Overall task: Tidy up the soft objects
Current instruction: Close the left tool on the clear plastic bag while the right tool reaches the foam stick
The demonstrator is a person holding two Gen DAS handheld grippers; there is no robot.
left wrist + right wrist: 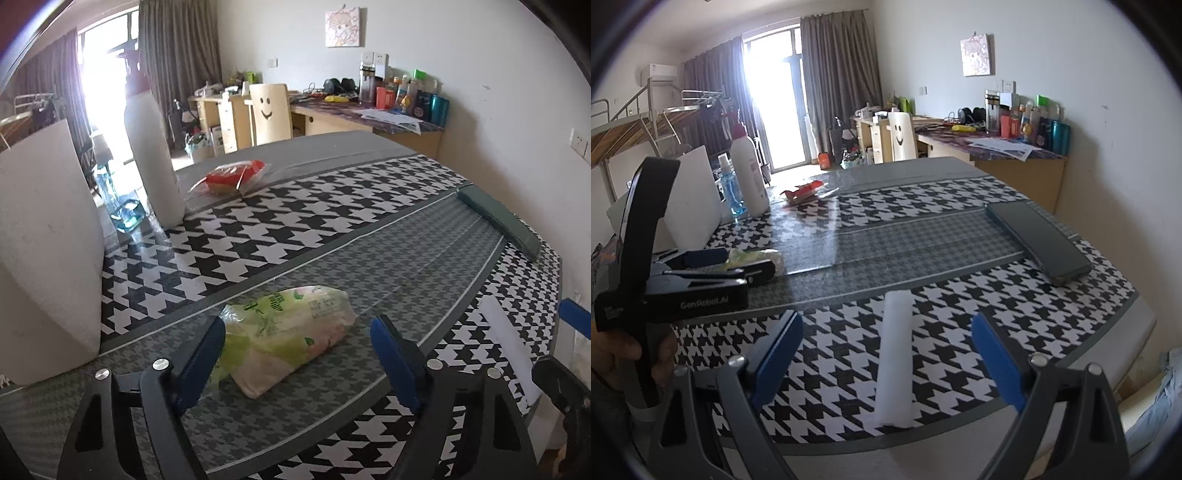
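A soft green-and-white plastic packet (291, 332) lies on the houndstooth table cloth (332, 229), angled between the blue fingers of my left gripper (298, 325). The jaws stand wide; the left pad (201, 358) sits against the packet's end and the right pad (393, 365) is clear of it. In the right wrist view the left gripper (738, 264) reaches over that packet (757, 255), with a hand under its handle. My right gripper (886, 323) is open over a white foam strip (895, 350) lying lengthwise between its fingers, untouched.
A red packet (232, 177) lies farther back beside a tall white bottle (151, 155). A white foam block (44, 251) stands at the left. A dark green flat case (1038, 240) lies at the right edge. A blue spray bottle (733, 195) stands behind.
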